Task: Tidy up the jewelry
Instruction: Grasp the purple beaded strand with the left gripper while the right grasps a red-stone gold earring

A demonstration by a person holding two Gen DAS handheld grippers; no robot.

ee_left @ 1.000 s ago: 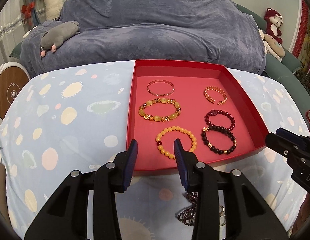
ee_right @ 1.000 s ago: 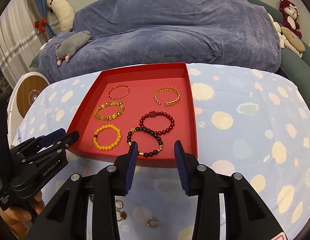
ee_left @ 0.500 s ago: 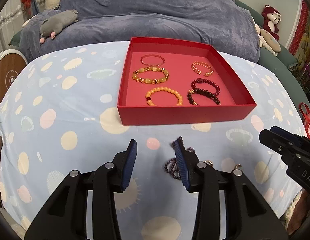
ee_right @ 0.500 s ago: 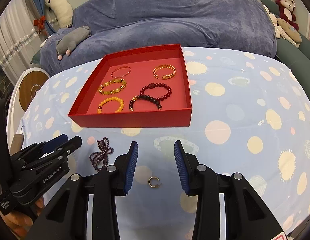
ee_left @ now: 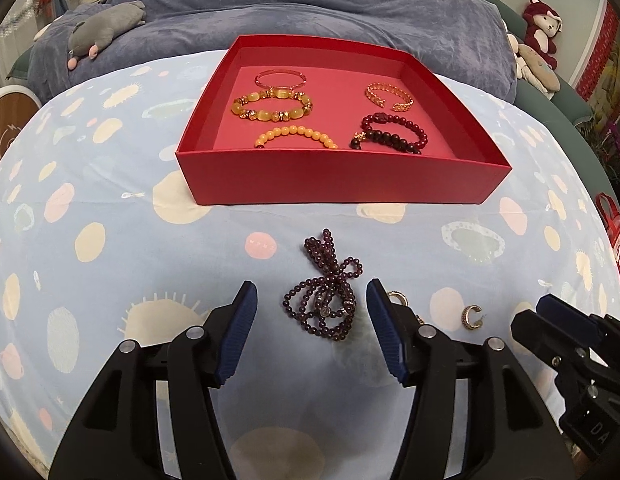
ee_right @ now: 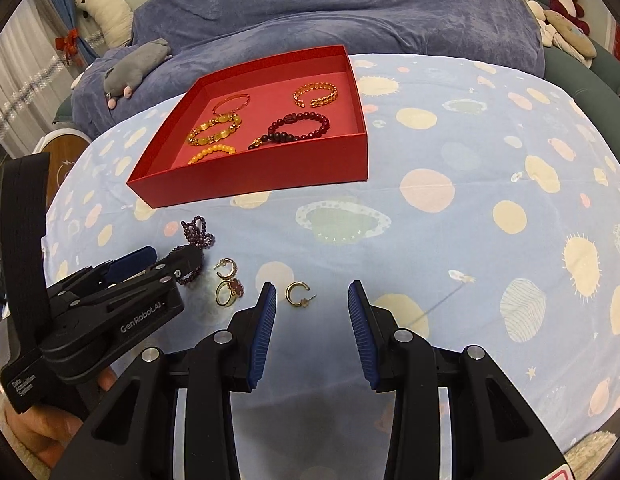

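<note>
Both grippers have drawn back from the red tray [ee_left: 342, 184] toward the near edge of the bench, so loose pieces once hidden under them now show. A spotted pale-blue cloth [ee_left: 110, 208] covers the bench. The left gripper [ee_left: 310, 320] has its ribbed blue fingers [ee_left: 238, 332] spread wide, holding nothing, with a tangled strand of small dark purple beads [ee_left: 326, 292] lying on the cloth between them. The right gripper [ee_right: 312, 316] is likewise wide apart and empty; a gold C-shaped hoop earring [ee_right: 296, 294] lies just ahead of its left finger. Beside it sit a second gold hoop [ee_right: 229, 267] and a gold ring with a red stone [ee_right: 230, 291]. Inside the square, matte cardboard tray lie six bracelets: thin gold bangle, amber stones, yellow round beads, gold chain cuff and two dark red bead loops.
</note>
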